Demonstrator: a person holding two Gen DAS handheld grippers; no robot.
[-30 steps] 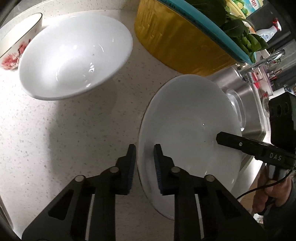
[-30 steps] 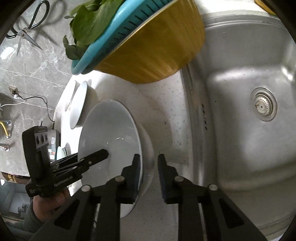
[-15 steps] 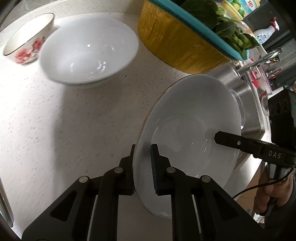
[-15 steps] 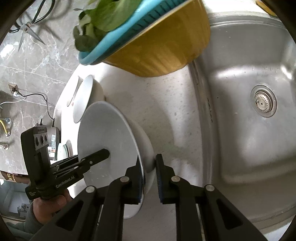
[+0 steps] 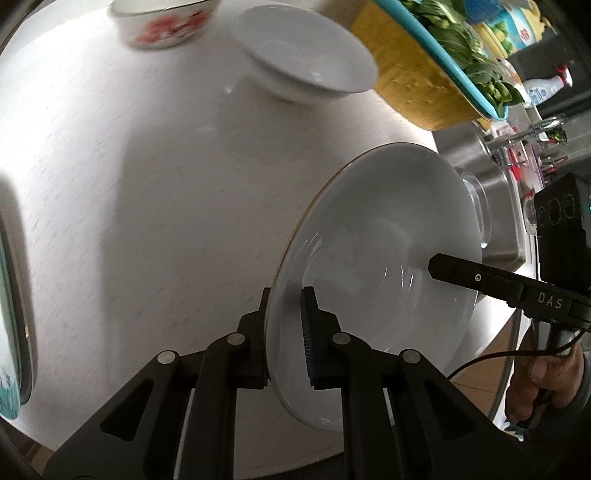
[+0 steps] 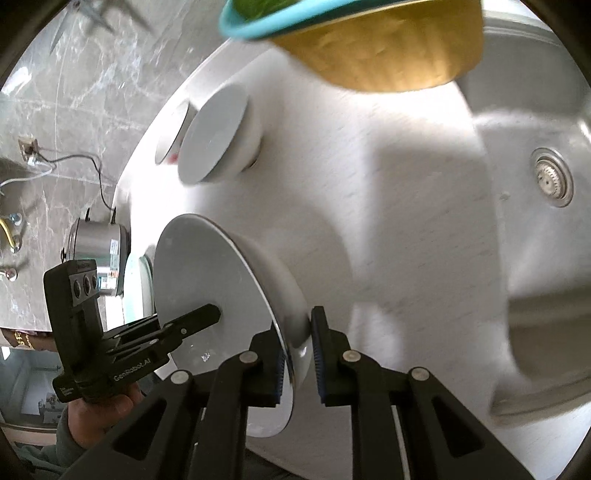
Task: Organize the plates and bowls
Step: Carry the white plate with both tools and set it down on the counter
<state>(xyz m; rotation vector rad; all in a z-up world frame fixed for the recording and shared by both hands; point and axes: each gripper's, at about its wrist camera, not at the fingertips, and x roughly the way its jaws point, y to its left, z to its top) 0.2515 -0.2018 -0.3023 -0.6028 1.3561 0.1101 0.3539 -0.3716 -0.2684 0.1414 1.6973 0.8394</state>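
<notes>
A large white bowl (image 5: 380,258) with a thin gold rim hangs tilted above the counter, held from both sides. My left gripper (image 5: 286,332) is shut on its near rim, one pad inside and one outside. My right gripper (image 6: 297,350) is shut on the opposite rim of the same bowl (image 6: 207,280). Each wrist view shows the other gripper's finger (image 5: 461,275) (image 6: 192,321) reaching into the bowl. A second white bowl (image 5: 306,62) (image 6: 218,136) stands on the counter beyond, and a floral bowl (image 5: 166,22) sits right behind it.
A yellow basin (image 5: 417,74) (image 6: 384,48) carrying a teal colander of greens stands by the steel sink (image 6: 535,184). A teal-patterned plate (image 5: 11,314) lies at the counter's left edge, with a steel pot (image 6: 98,258) near it. A hand (image 5: 543,380) holds the right gripper.
The left jaws have shut on the bowl's rim. Both grippers have lifted the bowl and carried it across the counter away from the sink. The other bowls now sit higher in the left view.
</notes>
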